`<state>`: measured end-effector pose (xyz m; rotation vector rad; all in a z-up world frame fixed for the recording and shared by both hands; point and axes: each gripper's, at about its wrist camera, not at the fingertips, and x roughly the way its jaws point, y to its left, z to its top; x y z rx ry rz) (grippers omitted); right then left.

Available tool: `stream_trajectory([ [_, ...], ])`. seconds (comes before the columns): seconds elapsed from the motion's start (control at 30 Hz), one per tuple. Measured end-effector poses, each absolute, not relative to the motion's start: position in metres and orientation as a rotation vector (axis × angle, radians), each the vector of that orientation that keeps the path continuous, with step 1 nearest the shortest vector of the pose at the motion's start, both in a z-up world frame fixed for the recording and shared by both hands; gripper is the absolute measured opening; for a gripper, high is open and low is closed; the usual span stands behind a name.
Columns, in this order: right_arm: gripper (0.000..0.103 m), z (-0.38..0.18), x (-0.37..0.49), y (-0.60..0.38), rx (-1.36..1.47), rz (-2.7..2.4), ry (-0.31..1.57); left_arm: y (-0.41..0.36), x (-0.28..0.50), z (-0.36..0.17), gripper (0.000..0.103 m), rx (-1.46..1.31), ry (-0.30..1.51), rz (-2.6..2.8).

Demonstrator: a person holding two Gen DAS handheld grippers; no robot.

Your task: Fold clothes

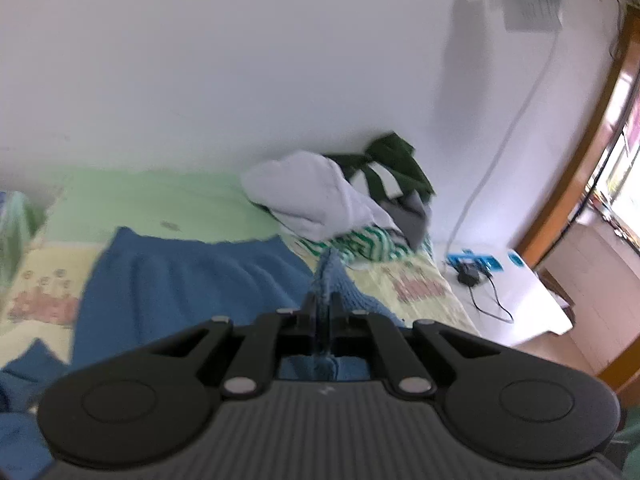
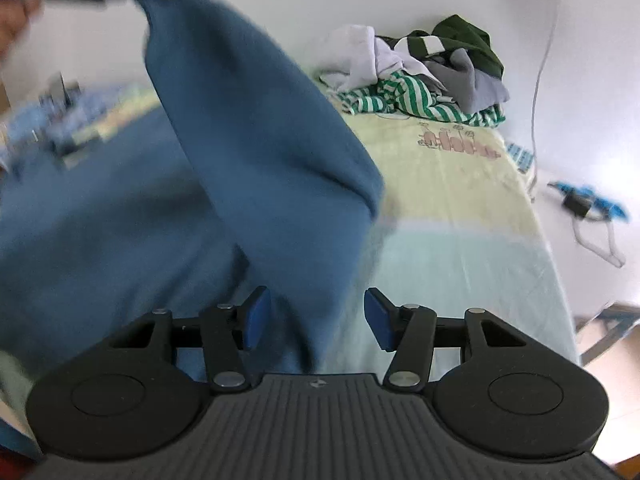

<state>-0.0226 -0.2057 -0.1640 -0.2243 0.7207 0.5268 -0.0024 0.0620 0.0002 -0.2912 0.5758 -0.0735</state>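
At left, our left gripper [image 1: 322,308] clenches an edge of the blue knitted sweater [image 2: 248,136], lifted over the bed [image 2: 460,208]; at right, our right gripper [image 2: 316,320] stands released. We should keep the edge taut.

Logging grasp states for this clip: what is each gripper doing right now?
Left gripper: closed, pinching the blue garment.
Right gripper: open, holding nothing; blue cloth lies between its fingers.
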Motion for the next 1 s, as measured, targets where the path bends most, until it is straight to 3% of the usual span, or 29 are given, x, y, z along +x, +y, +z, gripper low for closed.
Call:
stream_trajectory([
  [0.33,0.051,-0.160,-0.016,-0.172,-0.255,0.617,0.712,0.140,-0.046,0.006,0.001,-0.373,0.568,0.086],
  [0.5,0.045,-0.140,-0.021,-0.175,-0.213,0.819,0.822,0.178,-0.072,-0.012,0.001,-0.412,0.626,0.144],
  [0.67,0.052,-0.114,-0.004,-0.191,-0.042,0.775,0.759,0.202,-0.092,-0.026,0.001,-0.443,0.657,0.160],
  [1.0,0.047,-0.156,0.056,-0.141,-0.070,0.609,0.767,0.193,-0.124,-0.028,0.001,-0.409,0.663,0.161],
])
